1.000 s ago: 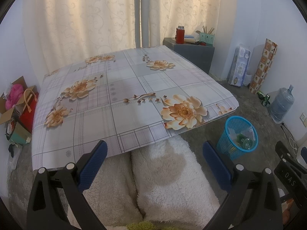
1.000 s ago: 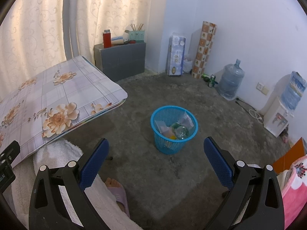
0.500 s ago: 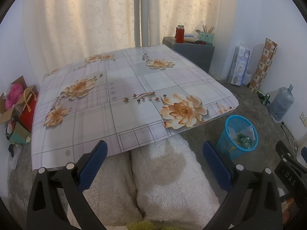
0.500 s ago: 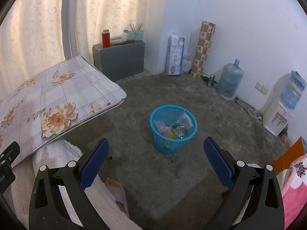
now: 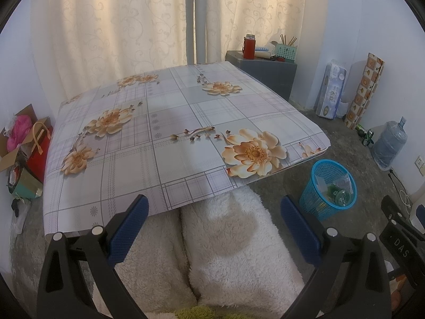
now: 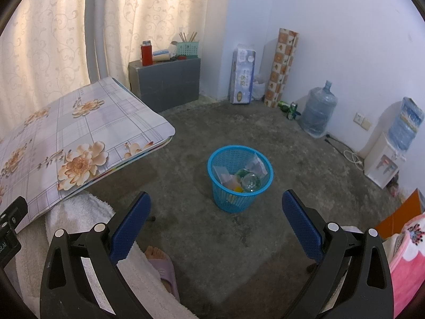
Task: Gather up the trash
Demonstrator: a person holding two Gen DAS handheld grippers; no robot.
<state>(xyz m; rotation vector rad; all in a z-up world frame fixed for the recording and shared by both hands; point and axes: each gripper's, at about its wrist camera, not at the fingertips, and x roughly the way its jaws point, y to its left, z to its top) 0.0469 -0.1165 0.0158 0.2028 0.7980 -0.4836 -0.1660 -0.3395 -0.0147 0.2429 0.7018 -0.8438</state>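
Note:
A blue mesh waste basket (image 6: 217, 183) stands on the concrete floor, holding a clear bottle (image 6: 251, 181), wrappers and a green item. It also shows in the left wrist view (image 5: 309, 199), right of the table. My right gripper (image 6: 216, 219) is open and empty, above the floor just short of the basket. My left gripper (image 5: 213, 219) is open and empty, over the person's white fleece-covered lap in front of the flowered table (image 5: 132, 175). I see no loose trash on the tabletop.
A grey cabinet (image 6: 170, 85) with a red flask stands by the curtain. A tissue pack, patterned roll (image 6: 281, 66), cans and water jug (image 6: 317, 114) line the wall. A water dispenser (image 6: 382, 159) is at right. Boxes and bags (image 5: 24, 148) sit left of the table.
Almost nothing has changed. The right wrist view has drifted very slightly; both grippers stay open and empty.

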